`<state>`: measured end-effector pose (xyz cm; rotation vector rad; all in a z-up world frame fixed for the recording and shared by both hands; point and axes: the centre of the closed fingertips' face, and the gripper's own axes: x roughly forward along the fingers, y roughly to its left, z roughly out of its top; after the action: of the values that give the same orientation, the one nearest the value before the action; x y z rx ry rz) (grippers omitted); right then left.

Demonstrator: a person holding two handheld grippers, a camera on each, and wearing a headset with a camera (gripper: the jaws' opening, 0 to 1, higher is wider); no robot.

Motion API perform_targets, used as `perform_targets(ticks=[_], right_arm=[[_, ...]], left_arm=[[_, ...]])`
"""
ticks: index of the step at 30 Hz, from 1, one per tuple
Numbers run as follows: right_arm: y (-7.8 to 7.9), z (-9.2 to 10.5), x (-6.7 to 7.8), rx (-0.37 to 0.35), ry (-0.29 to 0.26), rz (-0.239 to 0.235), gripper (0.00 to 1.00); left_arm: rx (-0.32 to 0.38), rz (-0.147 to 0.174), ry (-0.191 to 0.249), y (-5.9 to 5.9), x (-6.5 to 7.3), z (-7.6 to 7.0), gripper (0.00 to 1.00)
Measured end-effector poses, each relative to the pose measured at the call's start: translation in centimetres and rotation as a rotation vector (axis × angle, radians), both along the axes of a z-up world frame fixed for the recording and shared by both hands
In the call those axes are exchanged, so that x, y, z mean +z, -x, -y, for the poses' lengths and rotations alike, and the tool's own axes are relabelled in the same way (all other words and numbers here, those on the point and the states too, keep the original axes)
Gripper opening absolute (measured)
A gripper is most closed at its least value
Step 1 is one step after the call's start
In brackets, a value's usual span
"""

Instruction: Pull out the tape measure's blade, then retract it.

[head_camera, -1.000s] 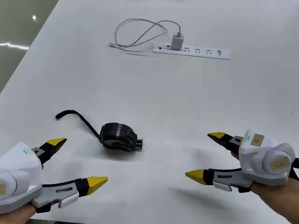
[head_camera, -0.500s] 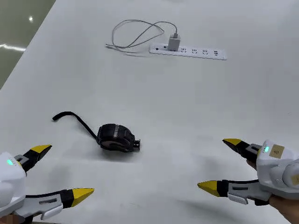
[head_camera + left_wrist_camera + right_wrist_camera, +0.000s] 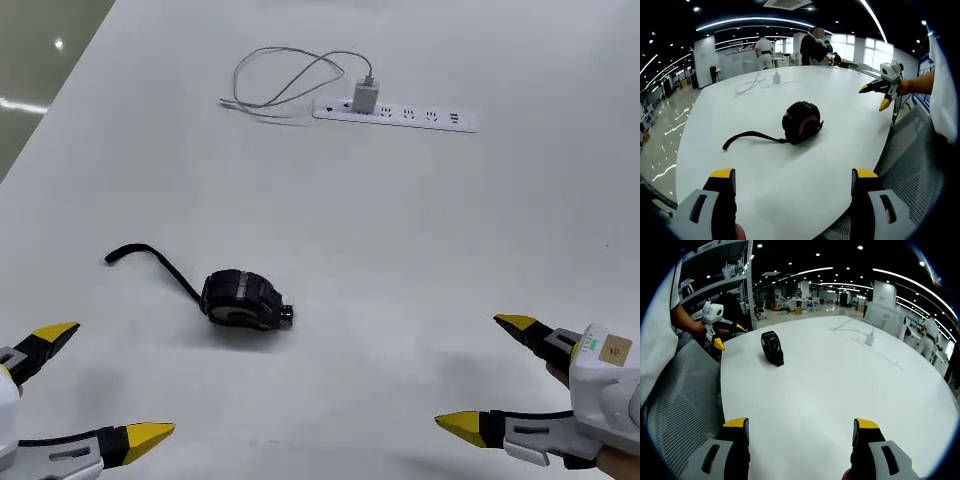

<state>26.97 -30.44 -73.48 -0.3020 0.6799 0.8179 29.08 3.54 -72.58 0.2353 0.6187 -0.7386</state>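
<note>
A black tape measure [image 3: 242, 299] lies on the white table [image 3: 380, 230], its black wrist strap [image 3: 150, 260] trailing to the left; no blade shows outside the case. It also appears as the tape measure [image 3: 801, 120] ahead of the left jaws and the tape measure [image 3: 772, 347] far left of the right jaws. My left gripper [image 3: 100, 385] stands open at the near left edge, apart from the case. My right gripper [image 3: 495, 375] stands open at the near right, well clear of it. Nothing is between either pair of yellow-tipped jaws.
A white power strip [image 3: 395, 114] with a plugged-in charger [image 3: 363, 97] and looped white cable [image 3: 285, 75] lies at the far side of the table. The table's left edge [image 3: 60, 100] drops to a glossy floor. People stand in the background of the left gripper view.
Both grippers have drawn back toward me and sit lower in the head view. The tape measure has stayed where it was; the camera shifted slightly.
</note>
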Motion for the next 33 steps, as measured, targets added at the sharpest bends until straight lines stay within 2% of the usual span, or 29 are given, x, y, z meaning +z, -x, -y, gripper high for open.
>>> perform_targets(ticks=[3,4,12,17,24,26,33], right_arm=[[0.5,0.2,-0.2,-0.01,-0.001,-0.008,0.84],[0.7,0.4,-0.3,-0.013,0.001,-0.01,0.84],[1.5,1.2,-0.4,-0.034,0.009,-0.02,0.84],[1.6,1.6,-0.1,-0.047,0.015,-0.012,0.85],[1.6,2.0,-0.2,-0.058,0.015,-0.014,0.84],[1.7,2.0,-0.2,-0.059,0.016,-0.015,0.84],[1.7,2.0,-0.3,-0.059,0.016,-0.019,0.83]], left_arm=[[-0.008,-0.008,0.002,0.2,-0.1,-0.1,0.93],[-0.005,-0.004,-0.014,0.2,-0.2,-0.4,0.93],[-0.009,-0.011,-0.002,0.3,0.0,-0.3,0.94],[-0.019,-0.007,0.012,0.2,0.5,0.1,0.94],[-0.028,0.001,0.011,0.1,0.8,0.3,0.95],[-0.028,0.013,0.01,0.1,0.9,0.3,0.96],[-0.033,0.01,0.015,0.3,0.9,0.4,0.96]])
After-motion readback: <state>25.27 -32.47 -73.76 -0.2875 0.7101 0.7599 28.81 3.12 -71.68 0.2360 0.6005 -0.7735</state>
